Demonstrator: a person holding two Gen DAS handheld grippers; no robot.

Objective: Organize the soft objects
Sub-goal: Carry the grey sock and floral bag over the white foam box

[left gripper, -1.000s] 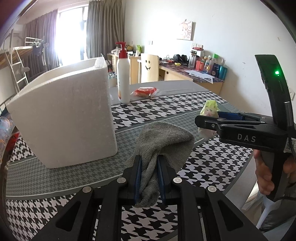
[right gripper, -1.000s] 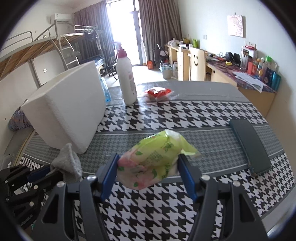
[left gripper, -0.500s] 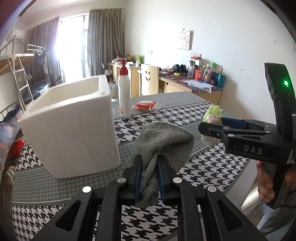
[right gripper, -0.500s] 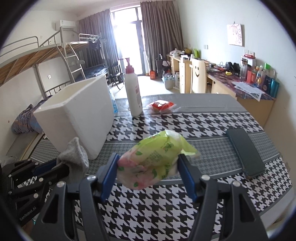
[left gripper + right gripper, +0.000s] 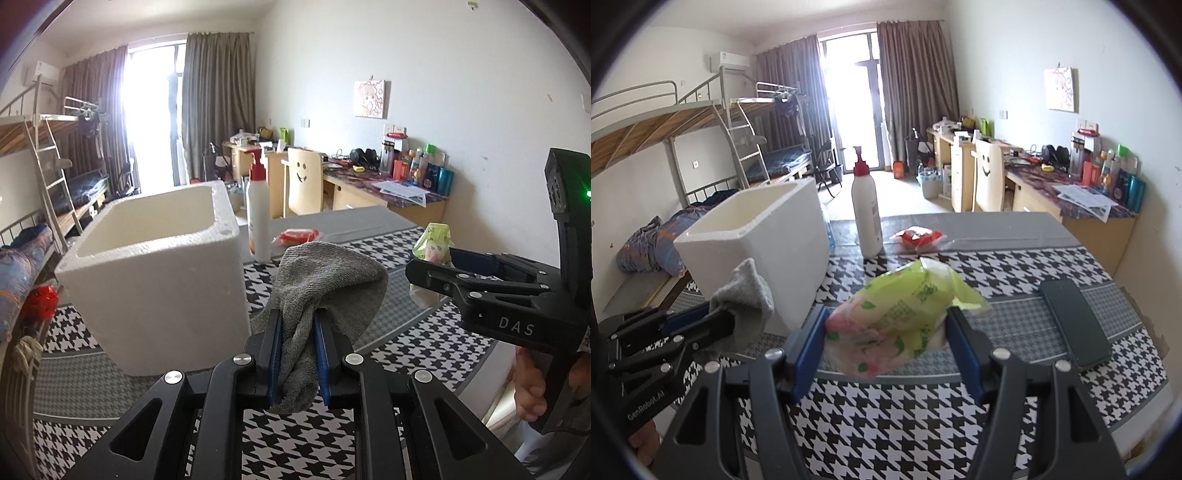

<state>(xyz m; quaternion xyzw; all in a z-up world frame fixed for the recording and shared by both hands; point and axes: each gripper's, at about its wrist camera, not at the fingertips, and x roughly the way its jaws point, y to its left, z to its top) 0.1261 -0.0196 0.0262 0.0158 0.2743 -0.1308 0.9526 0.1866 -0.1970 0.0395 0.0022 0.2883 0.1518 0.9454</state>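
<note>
- A lived-in dorm-style bedroom, shown by the metal bunk bed [image 5: 701,122] with its ladder [image 5: 748,147] and rumpled bedding [image 5: 650,243] on the lower bunk.
- Wooden desks [image 5: 1082,218] run along the right wall, crowded with bottles [image 5: 1123,181], papers and headphones [image 5: 1052,153] (plainly someone's daily things).
- A chair [image 5: 988,177] with a smiley face on its back stands at the desks.
- Long curtains [image 5: 916,92] frame a bright balcony door [image 5: 853,107], and an air conditioner [image 5: 729,61] hangs high on the wall.
- A small picture [image 5: 1061,88] hangs above the desks.
- Nearest stands a table [image 5: 1015,266] in a houndstooth cloth.
</note>
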